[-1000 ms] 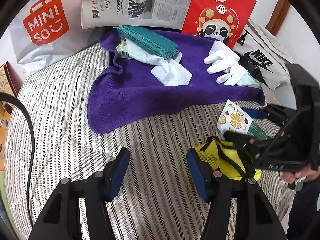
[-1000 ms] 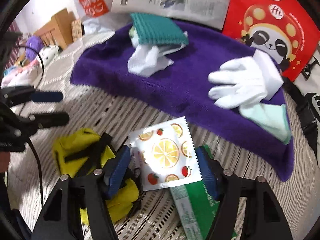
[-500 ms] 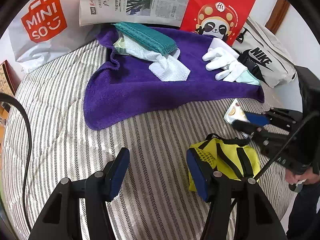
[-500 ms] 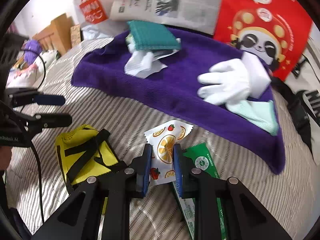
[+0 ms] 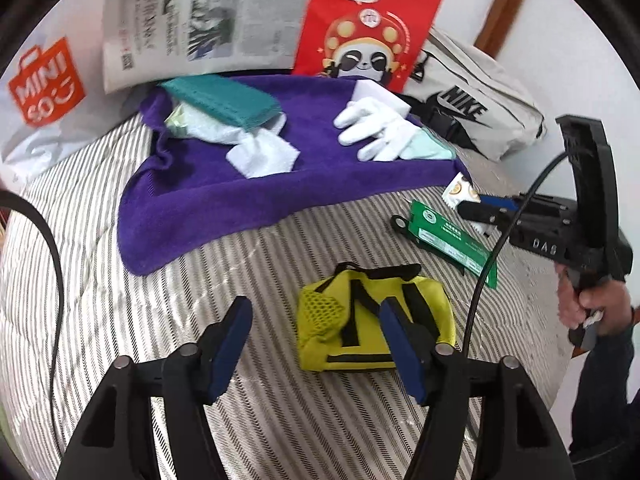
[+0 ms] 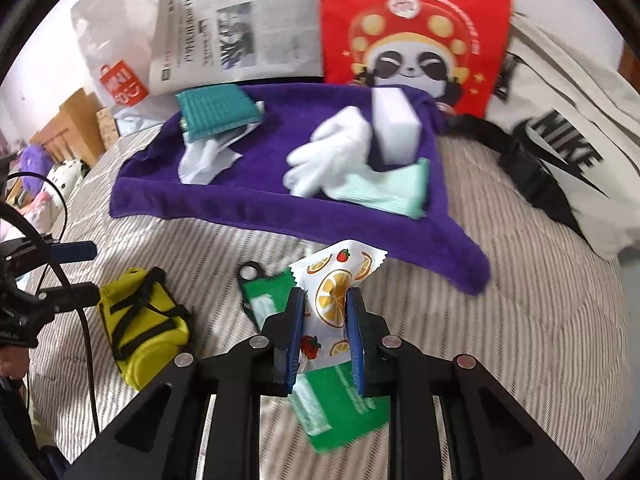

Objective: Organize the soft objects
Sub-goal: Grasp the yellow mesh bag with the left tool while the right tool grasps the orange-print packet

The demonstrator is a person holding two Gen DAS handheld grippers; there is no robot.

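Note:
My right gripper (image 6: 326, 308) is shut on a white fruit-print packet (image 6: 336, 280), held just above the striped bed near the purple towel's (image 6: 260, 192) front edge. In the left wrist view that packet (image 5: 460, 190) pokes out of the right gripper (image 5: 476, 208). A green packet (image 6: 344, 412) lies under it. My left gripper (image 5: 316, 340) hovers over a yellow mesh pouch (image 5: 360, 320), jaws opening. Its pads are clear of the pouch, which lies by the right finger. White gloves (image 5: 372, 132) and a teal cloth (image 5: 224, 100) rest on the towel (image 5: 208, 208).
A Miniso bag (image 5: 44, 88), a newspaper (image 5: 200, 28), a red panda bag (image 5: 368, 28) and a Nike bag (image 5: 480, 108) line the back wall. A white foam block (image 6: 394, 124) and a mint cloth (image 6: 392, 192) sit by the gloves. A black cable (image 5: 56, 272) crosses the left.
The right gripper closed on the fruit-print packet and lifted it off the green packet, toward the towel. The left gripper drew back from the yellow pouch and its jaws widened a little.

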